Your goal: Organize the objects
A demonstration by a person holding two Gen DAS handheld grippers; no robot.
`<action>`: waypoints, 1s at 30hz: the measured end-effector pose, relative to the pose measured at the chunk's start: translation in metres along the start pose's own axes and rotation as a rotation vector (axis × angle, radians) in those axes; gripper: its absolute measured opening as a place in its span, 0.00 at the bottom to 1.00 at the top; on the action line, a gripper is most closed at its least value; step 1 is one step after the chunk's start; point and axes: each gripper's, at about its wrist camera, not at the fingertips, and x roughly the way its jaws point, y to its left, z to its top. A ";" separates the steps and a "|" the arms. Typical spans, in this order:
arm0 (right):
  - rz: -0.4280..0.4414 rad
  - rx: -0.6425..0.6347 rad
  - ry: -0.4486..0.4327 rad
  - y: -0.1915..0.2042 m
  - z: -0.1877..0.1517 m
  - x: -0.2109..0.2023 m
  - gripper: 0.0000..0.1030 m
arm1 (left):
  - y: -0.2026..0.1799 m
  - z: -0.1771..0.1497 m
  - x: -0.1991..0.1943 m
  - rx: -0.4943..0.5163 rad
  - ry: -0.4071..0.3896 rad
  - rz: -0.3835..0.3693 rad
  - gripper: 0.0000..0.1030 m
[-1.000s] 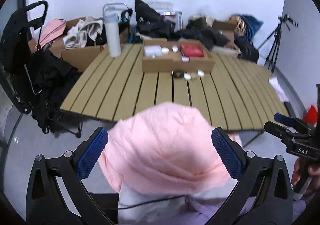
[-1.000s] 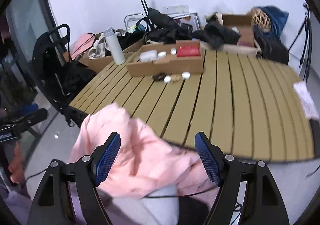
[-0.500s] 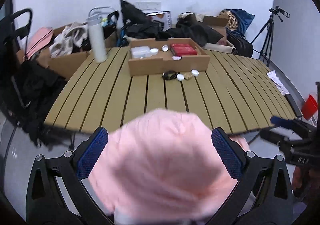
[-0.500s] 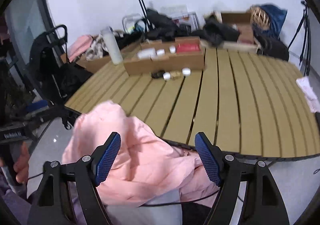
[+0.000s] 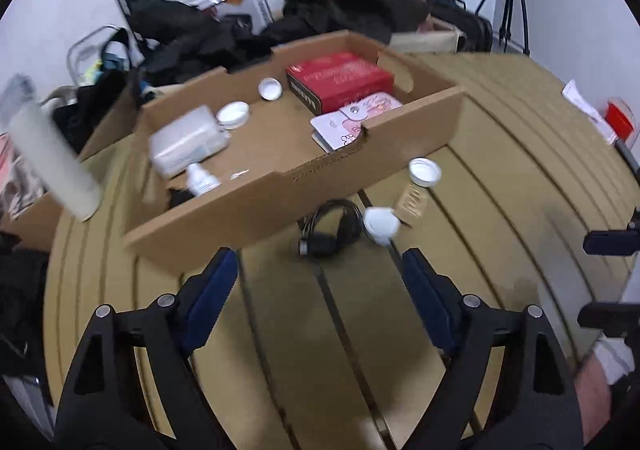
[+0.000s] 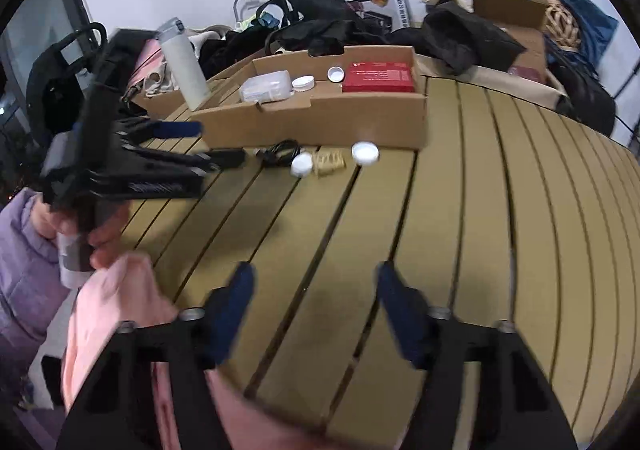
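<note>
Red box (image 5: 340,80) in the cardboard tray (image 5: 400,138) — lettering blurred, unreadable.

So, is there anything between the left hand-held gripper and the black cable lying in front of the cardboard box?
Nothing visible. The left hand-held gripper is open, and only bare table slats lie between it and the black cable. A white cap sits right beside the cable, on its right.
</note>
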 end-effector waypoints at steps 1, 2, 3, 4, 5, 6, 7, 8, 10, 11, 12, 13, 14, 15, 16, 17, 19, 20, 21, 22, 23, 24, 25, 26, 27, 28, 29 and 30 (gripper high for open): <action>0.002 -0.001 0.003 -0.004 0.009 0.010 0.57 | 0.002 0.003 0.009 0.001 0.005 -0.015 0.79; 0.006 -0.002 0.005 -0.008 0.018 0.021 0.57 | 0.003 0.006 0.018 0.002 0.012 -0.022 0.79; 0.016 0.000 0.007 -0.012 0.024 0.030 0.57 | 0.003 0.007 0.023 0.003 0.018 -0.022 0.78; 0.028 0.002 0.010 -0.015 0.031 0.039 0.57 | 0.004 0.009 0.033 0.007 0.029 -0.025 0.77; 0.042 0.004 0.013 -0.018 0.037 0.048 0.57 | 0.003 0.009 0.036 0.015 0.026 -0.019 0.77; 0.052 0.005 0.016 -0.020 0.042 0.056 0.56 | 0.003 0.008 0.039 0.024 0.030 -0.025 0.75; 0.063 0.002 0.021 -0.022 0.048 0.067 0.56 | 0.003 0.008 0.044 0.030 0.050 -0.035 0.67; 0.067 0.001 0.024 -0.023 0.052 0.072 0.56 | 0.003 0.007 0.045 0.029 0.061 -0.038 0.60; 0.087 -0.007 0.026 -0.023 0.059 0.084 0.56 | 0.005 0.005 0.046 0.023 0.055 -0.063 0.54; 0.102 -0.013 0.029 -0.022 0.063 0.091 0.56 | 0.006 0.005 0.046 0.020 0.054 -0.077 0.47; 0.108 -0.019 0.032 -0.021 0.066 0.096 0.56 | 0.007 0.005 0.046 0.016 0.052 -0.090 0.43; 0.110 -0.024 0.036 -0.019 0.070 0.102 0.54 | 0.008 0.005 0.047 0.010 0.051 -0.101 0.37; 0.113 -0.031 0.038 -0.018 0.073 0.108 0.50 | 0.009 0.004 0.048 0.010 0.056 -0.090 0.36; 0.115 -0.034 0.040 -0.016 0.075 0.113 0.48 | 0.008 0.003 0.049 0.012 0.059 -0.080 0.36; 0.117 -0.038 0.044 -0.014 0.077 0.117 0.46 | 0.009 0.001 0.048 0.010 0.054 -0.078 0.35; 0.118 -0.041 0.046 -0.013 0.078 0.120 0.42 | 0.009 -0.001 0.047 0.004 0.053 -0.085 0.35; 0.096 -0.050 0.039 -0.011 0.077 0.124 0.41 | 0.009 -0.006 0.043 -0.010 0.052 -0.097 0.35; 0.091 -0.059 0.039 -0.009 0.077 0.125 0.40 | 0.008 -0.009 0.040 -0.017 0.049 -0.101 0.35; 0.086 -0.062 0.038 -0.010 0.078 0.126 0.39 | 0.007 -0.014 0.036 -0.025 0.048 -0.100 0.35; 0.078 -0.066 0.037 -0.009 0.077 0.126 0.39 | 0.005 -0.017 0.033 -0.030 0.048 -0.091 0.34; 0.068 -0.071 0.044 -0.008 0.076 0.126 0.38 | 0.004 -0.020 0.028 -0.035 0.046 -0.073 0.33; 0.059 -0.077 0.059 -0.008 0.074 0.128 0.38 | 0.004 -0.024 0.022 -0.043 0.046 -0.048 0.33; 0.042 -0.090 0.075 -0.006 0.070 0.130 0.38 | 0.006 -0.027 0.016 -0.061 0.046 -0.033 0.31; 0.033 -0.106 0.058 -0.005 0.067 0.128 0.37 | 0.009 -0.029 0.011 -0.082 0.044 -0.026 0.30; 0.033 -0.108 0.058 -0.005 0.066 0.127 0.32 | 0.013 -0.031 0.006 -0.106 0.044 -0.025 0.29; 0.043 -0.095 0.060 -0.007 0.065 0.126 0.28 | 0.021 -0.034 -0.004 -0.147 0.043 -0.016 0.28; 0.055 -0.076 0.054 -0.009 0.064 0.126 0.28 | 0.027 -0.036 -0.011 -0.176 0.041 -0.003 0.28; 0.059 -0.069 0.055 -0.011 0.064 0.125 0.27 | 0.032 -0.038 -0.018 -0.204 0.035 0.007 0.27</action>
